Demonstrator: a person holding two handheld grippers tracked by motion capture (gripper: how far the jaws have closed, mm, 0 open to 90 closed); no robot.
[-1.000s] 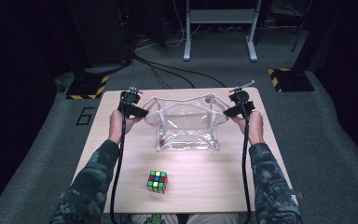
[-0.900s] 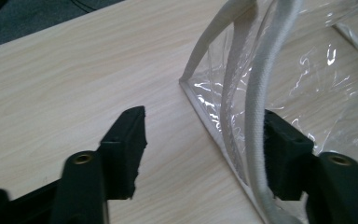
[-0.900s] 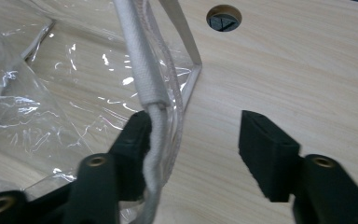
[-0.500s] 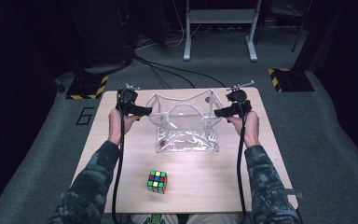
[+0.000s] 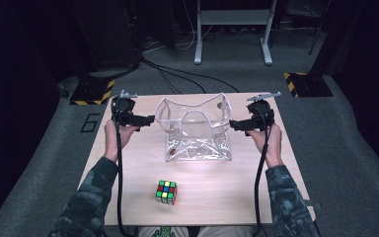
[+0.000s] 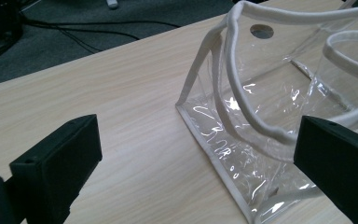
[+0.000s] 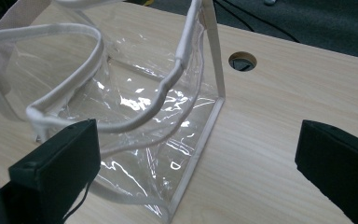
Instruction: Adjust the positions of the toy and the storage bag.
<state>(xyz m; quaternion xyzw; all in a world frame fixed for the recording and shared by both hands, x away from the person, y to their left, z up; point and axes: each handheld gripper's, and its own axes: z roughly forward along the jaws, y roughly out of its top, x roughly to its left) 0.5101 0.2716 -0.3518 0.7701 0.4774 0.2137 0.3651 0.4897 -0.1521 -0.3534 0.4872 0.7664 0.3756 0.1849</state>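
Standing upright on the wooden table (image 5: 128, 192), the clear plastic bag (image 5: 197, 131) sits toward the far half of the top, its open mouth facing up and its long axis running left to right between the two hands. Bare wood lies on both sides of it and in front, where a colour cube (image 5: 167, 191) rests near the front edge, well apart from the bag; dark floor falls away beyond every edge.

The left gripper (image 5: 145, 120) points in at the bag's left end and the right gripper (image 5: 237, 125) at its right end — each near the bag's upper corner but not touching it. Both sets of jaws stand wide apart and have just been opening, with nothing pressed between them. In the left gripper view the bag's white-edged side (image 6: 261, 130) lies ahead, toward the right jaw; in the right gripper view the bag (image 7: 135, 116) lies ahead toward the left jaw — a round hole (image 7: 242, 61) in the table beside it.
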